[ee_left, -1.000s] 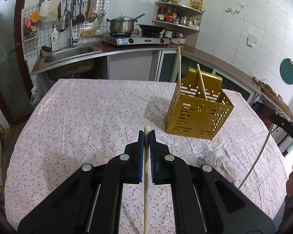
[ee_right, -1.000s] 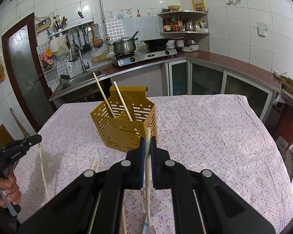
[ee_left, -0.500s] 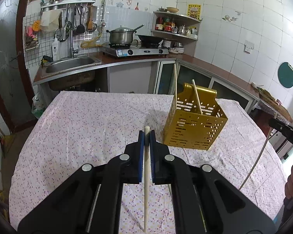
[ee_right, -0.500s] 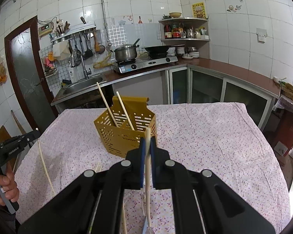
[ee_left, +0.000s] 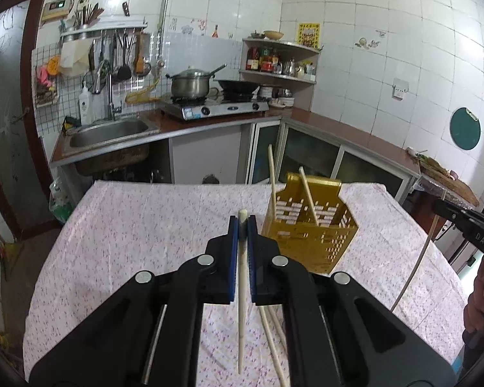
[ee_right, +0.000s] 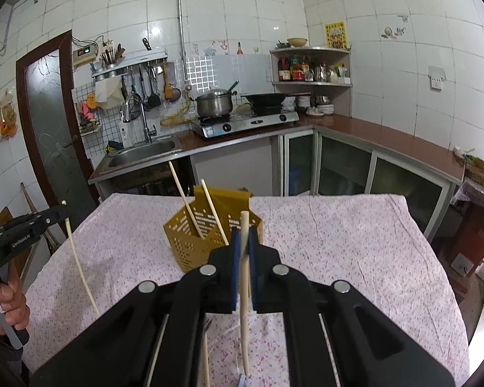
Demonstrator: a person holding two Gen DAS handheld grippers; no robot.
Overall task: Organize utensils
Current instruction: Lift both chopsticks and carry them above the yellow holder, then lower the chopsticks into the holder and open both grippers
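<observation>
My left gripper (ee_left: pixel 242 225) is shut on a pale chopstick (ee_left: pixel 241 306) that hangs down between its blue pads above the table. The right gripper (ee_right: pixel 244 235) is likewise shut on another pale chopstick (ee_right: pixel 244 322). A yellow perforated utensil holder (ee_left: pixel 309 229) stands on the flowered tablecloth (ee_left: pixel 138 225), just ahead and right of the left gripper, with two chopsticks (ee_left: pixel 308 200) leaning in it. In the right wrist view the holder (ee_right: pixel 193 242) sits right behind the gripper. Each view shows the other gripper at its edge with its chopstick (ee_right: pixel 79 258).
More loose chopsticks (ee_left: pixel 272 338) lie on the cloth under the left gripper. A spoon-like utensil (ee_right: pixel 242 380) lies below the right gripper. Behind the table run a sink (ee_left: pixel 109 132), a stove with pot (ee_left: pixel 190 85) and a counter. A person's hand (ee_right: pixel 6 303) grips the left tool.
Both grippers have risen with their chopsticks. The table and holder sit lower in each view and more of the kitchen wall shows.
</observation>
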